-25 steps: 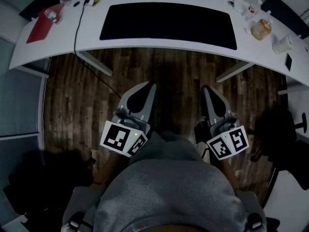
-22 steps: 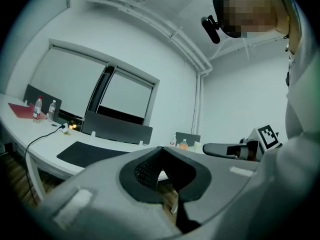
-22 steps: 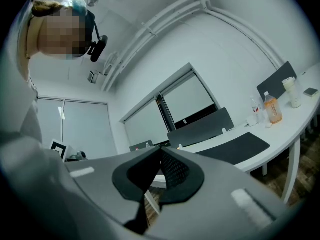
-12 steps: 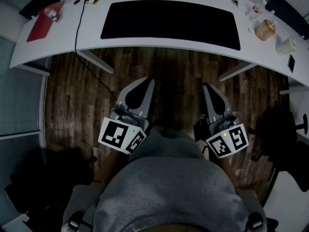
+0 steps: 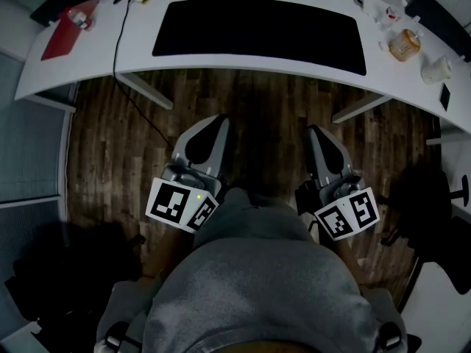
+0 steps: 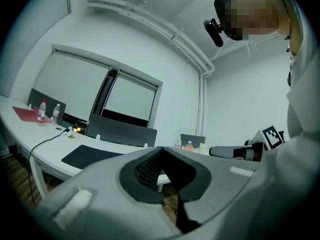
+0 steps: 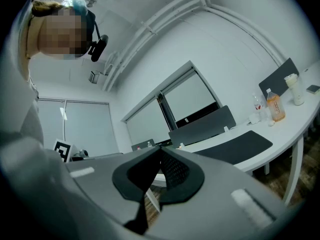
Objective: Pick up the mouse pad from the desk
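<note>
Both the left gripper (image 5: 208,133) and right gripper (image 5: 321,144) hang closed and empty over the wooden floor (image 5: 265,116), near the desk (image 5: 140,50) bearing the black mouse pad (image 5: 257,34).

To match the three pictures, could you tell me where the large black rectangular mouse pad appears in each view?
Head view: the large black rectangular mouse pad lies top centre.
Left gripper view: mouse pad at left of centre, low.
Right gripper view: mouse pad right of centre.
Shared landmark: the white curved desk under it.
</note>
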The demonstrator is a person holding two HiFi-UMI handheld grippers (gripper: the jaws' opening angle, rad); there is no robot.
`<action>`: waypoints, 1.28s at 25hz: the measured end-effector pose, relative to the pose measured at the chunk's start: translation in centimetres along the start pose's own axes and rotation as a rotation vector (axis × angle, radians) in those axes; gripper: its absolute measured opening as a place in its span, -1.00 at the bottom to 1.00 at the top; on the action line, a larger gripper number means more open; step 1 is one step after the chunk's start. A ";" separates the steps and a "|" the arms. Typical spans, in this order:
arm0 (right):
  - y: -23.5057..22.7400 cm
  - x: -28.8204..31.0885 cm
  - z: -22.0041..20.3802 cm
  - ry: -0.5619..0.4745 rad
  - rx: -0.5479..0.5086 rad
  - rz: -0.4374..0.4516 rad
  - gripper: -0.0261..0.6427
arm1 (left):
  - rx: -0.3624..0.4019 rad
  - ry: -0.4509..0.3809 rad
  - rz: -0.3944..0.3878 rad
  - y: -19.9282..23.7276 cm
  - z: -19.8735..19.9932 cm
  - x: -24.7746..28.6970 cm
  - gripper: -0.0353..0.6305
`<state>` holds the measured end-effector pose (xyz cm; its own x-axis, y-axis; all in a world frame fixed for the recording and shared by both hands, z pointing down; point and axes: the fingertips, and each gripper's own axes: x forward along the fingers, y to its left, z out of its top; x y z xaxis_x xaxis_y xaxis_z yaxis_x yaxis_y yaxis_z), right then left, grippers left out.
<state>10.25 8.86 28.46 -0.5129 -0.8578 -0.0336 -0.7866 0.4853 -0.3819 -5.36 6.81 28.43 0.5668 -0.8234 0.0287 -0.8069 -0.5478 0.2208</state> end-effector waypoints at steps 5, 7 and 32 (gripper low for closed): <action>-0.6 -0.5 -0.6 0.023 0.010 -0.001 -0.92 | -0.001 -0.001 0.033 0.1 -0.3 -0.7 -0.90; -0.7 -0.4 -0.9 0.030 0.020 -0.001 -0.92 | -0.007 0.000 0.037 0.4 -0.5 -0.8 -0.90; -9.9 12.1 1.9 0.030 -0.006 -0.057 -0.92 | -0.021 -0.015 -0.045 8.3 1.8 14.2 -0.90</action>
<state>12.47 -6.68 30.11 -0.4770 -0.8788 0.0154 -0.8168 0.4368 -0.3768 -4.36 -9.70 28.88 0.5996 -0.8003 0.0033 -0.7770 -0.5812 0.2416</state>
